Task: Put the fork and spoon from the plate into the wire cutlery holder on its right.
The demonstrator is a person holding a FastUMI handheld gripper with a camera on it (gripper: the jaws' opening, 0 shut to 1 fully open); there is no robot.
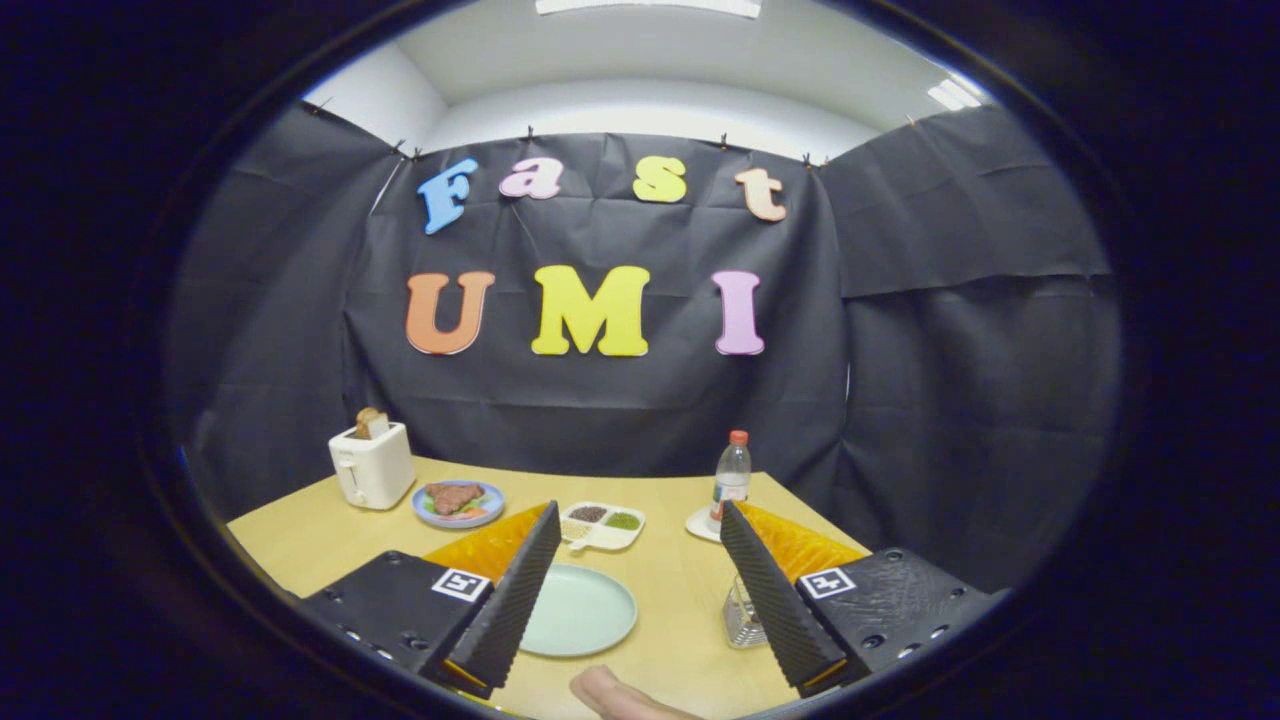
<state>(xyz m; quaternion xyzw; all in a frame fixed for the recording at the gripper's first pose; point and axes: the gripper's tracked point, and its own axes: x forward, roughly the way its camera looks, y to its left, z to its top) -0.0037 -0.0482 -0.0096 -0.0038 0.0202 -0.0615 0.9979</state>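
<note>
Gripper [640,585] fingers apart, holding nothing, above the yellow worktop [320,535]. Pale green plate [580,612] sits between the fingers, partly behind the left one; no cutlery can be made out on its visible part. Wire cutlery holder [742,615] just right of the plate, partly hidden by the right finger. Beyond: divided dish [603,524], blue plate with food [458,503], white toaster [371,465], bottle [732,478]. A fingertip [610,692] shows at the near edge.

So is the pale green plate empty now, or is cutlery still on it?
Empty where it shows: the plate has a bare face between the open gripper fingers, though the left finger hides its near edge.
</note>
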